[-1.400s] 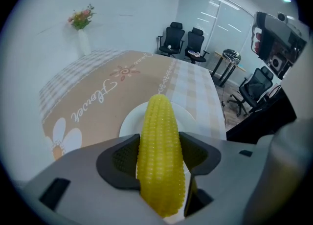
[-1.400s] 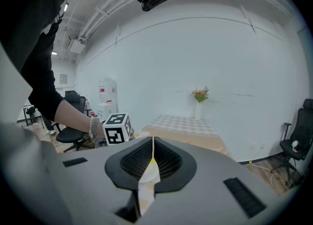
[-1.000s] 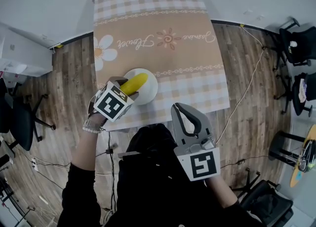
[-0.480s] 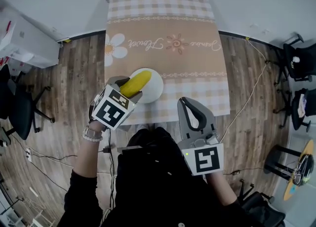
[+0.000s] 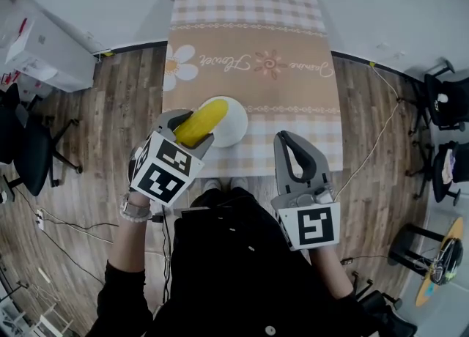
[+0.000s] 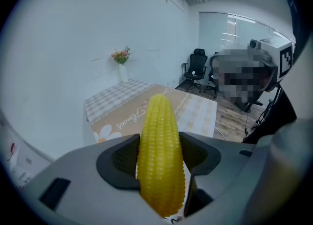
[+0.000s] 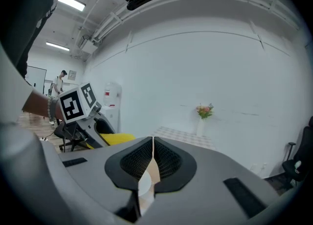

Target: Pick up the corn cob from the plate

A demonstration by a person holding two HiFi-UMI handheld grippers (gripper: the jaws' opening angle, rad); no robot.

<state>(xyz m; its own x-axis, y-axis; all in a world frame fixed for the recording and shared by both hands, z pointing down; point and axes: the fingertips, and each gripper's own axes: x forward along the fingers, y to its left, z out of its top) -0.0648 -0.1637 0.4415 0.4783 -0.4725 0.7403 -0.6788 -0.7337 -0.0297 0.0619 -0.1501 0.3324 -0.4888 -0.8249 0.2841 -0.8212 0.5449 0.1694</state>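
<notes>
The left gripper (image 5: pixel 192 127) clamps the yellow ribbed corn cob (image 6: pixel 160 155) round its middle. The cob's long axis runs out along the jaws, tip over the left rim of the round white plate (image 5: pixel 234 129). The right gripper (image 5: pixel 287 141), jaws together on nothing, hangs well right.

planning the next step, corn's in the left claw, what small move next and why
Probably raise the left claw straight up a little: its jaws are shut on the corn cob, whose tip overlaps the white plate in the head view, so a short rise should carry it clear.
</notes>
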